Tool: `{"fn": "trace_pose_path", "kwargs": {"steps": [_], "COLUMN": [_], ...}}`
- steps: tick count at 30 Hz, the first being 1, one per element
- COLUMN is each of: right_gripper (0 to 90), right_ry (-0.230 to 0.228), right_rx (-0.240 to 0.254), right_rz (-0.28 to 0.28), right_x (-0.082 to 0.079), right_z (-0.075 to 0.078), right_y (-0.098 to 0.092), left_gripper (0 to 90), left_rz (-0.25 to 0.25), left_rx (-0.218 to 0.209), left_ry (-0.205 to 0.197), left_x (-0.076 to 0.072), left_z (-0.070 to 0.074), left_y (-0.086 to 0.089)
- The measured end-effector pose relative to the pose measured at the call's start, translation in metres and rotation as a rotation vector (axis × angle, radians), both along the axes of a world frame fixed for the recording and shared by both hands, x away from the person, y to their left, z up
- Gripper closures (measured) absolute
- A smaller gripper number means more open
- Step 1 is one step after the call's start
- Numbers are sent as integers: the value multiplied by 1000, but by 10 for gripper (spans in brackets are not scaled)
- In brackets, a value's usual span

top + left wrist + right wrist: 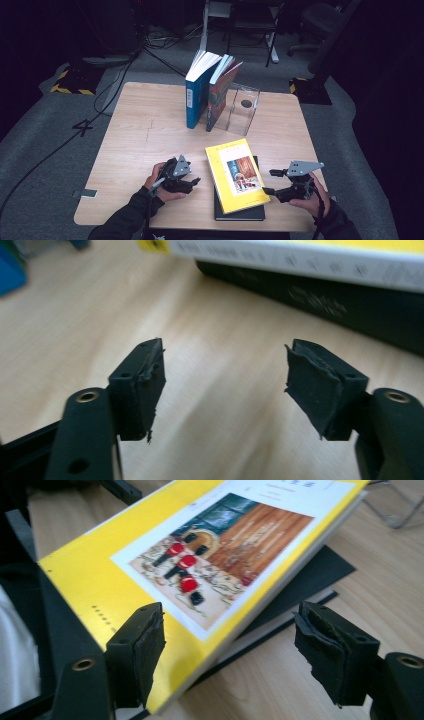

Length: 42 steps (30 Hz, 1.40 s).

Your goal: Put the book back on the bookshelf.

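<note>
Books were partly shelved: two stood by the clear bookend (243, 107); the yellow book (237, 174) lay on the black book (239, 212) at the worktop's (140, 130) near edge. Left gripper (196, 181) and right gripper (268, 182) flanked them, fingers open, empty.

On the table (145, 130), the top book (235, 175) lay askew on the lower book (240, 212) near my edge. My left gripper (192, 181) sat just left of that stack, my right gripper (267, 182) just right. Farther back stood 2 upright books (205, 92), the clear stand (242, 110) right of them.
</note>
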State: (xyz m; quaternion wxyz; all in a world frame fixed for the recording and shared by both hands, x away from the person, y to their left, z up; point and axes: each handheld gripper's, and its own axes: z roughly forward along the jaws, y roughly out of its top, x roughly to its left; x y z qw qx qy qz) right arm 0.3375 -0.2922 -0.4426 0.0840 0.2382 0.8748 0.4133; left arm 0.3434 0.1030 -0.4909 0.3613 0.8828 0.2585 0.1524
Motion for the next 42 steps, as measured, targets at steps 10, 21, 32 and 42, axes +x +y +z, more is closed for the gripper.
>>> {"fn": "trace_pose_path", "kwargs": {"steps": [10, 21, 32, 42], "right_gripper": [248, 165, 229, 295], "right_ry": [70, 207, 85, 42], "right_rx": [-49, -59, -129, -74], "right_rz": [30, 88, 97, 135], "right_x": [5, 27, 19, 37], "right_z": [-9, -13, -1, 5], "right_y": [22, 27, 36, 43], "left_gripper": [224, 183, 148, 148], "left_rz": [-67, -103, -86, -86], "left_rx": [-17, -20, -14, -13], "left_ry": [91, 99, 103, 104], "left_x": [-7, 0, 3, 5], "left_z": [-12, -13, -14, -13], "left_y": [-1, -6, -9, -12]}}
